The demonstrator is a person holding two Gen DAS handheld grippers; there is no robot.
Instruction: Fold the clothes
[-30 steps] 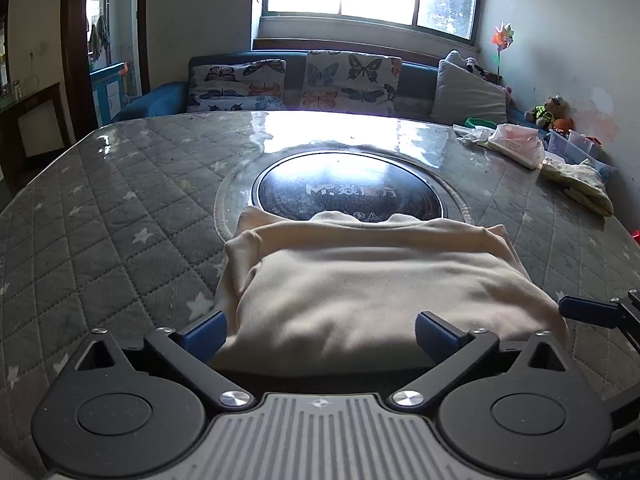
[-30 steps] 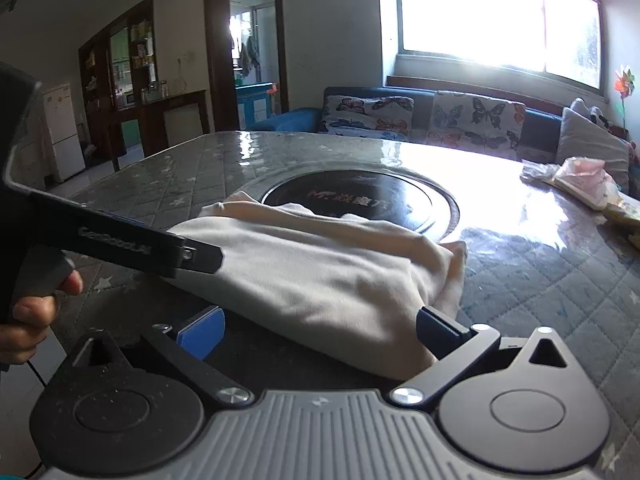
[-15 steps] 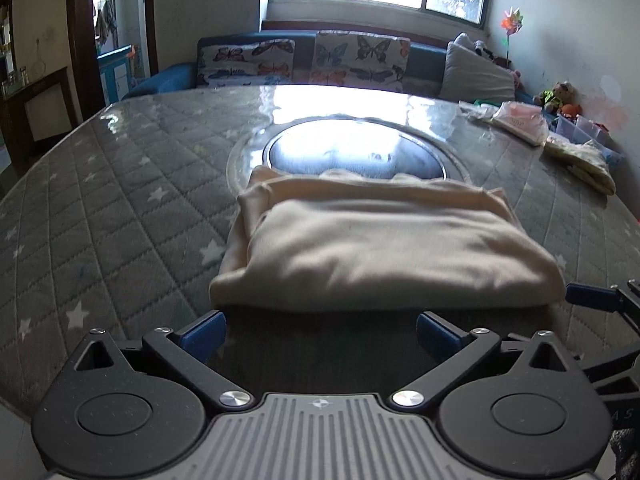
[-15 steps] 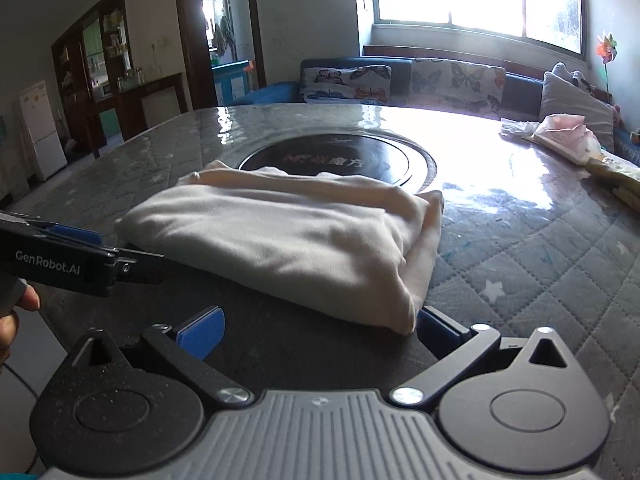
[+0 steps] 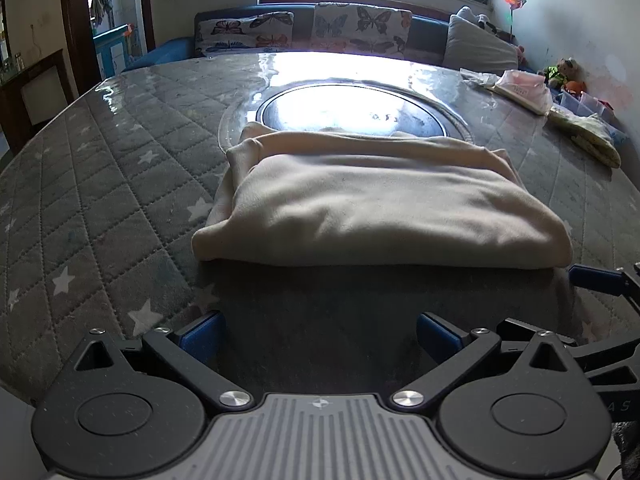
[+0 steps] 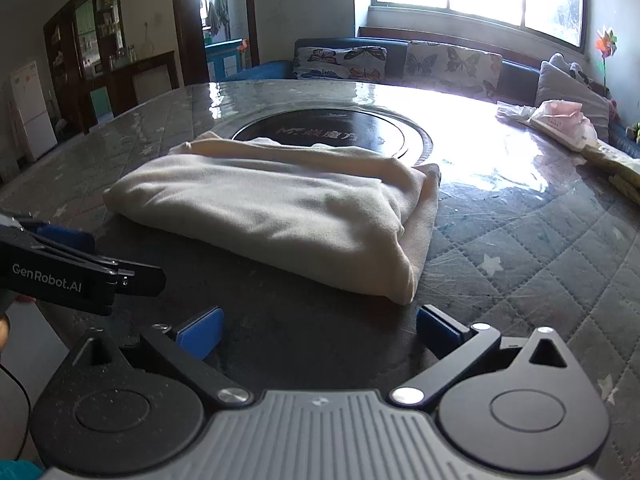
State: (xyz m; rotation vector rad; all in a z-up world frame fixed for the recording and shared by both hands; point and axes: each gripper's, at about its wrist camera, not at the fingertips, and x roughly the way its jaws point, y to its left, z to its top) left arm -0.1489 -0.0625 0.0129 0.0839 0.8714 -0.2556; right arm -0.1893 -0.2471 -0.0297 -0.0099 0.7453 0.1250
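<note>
The cream garment (image 5: 376,208) lies folded in a thick rectangle in the middle of the frame, on the grey star-quilted table (image 5: 120,184), its far edge overlapping the dark round inset (image 5: 352,108). The left gripper (image 5: 320,336) sits at the bottom of its view, fingers spread wide and empty, just short of the near fold. The right gripper (image 6: 320,330) is likewise wide and empty near the garment's corner. Only the right view shows the layered side edges (image 6: 420,232) and a fridge (image 6: 30,108) at left; the left view alone shows what may be soft toys (image 5: 562,72) at upper right. Other clothes (image 6: 560,120) lie at the right.
</note>
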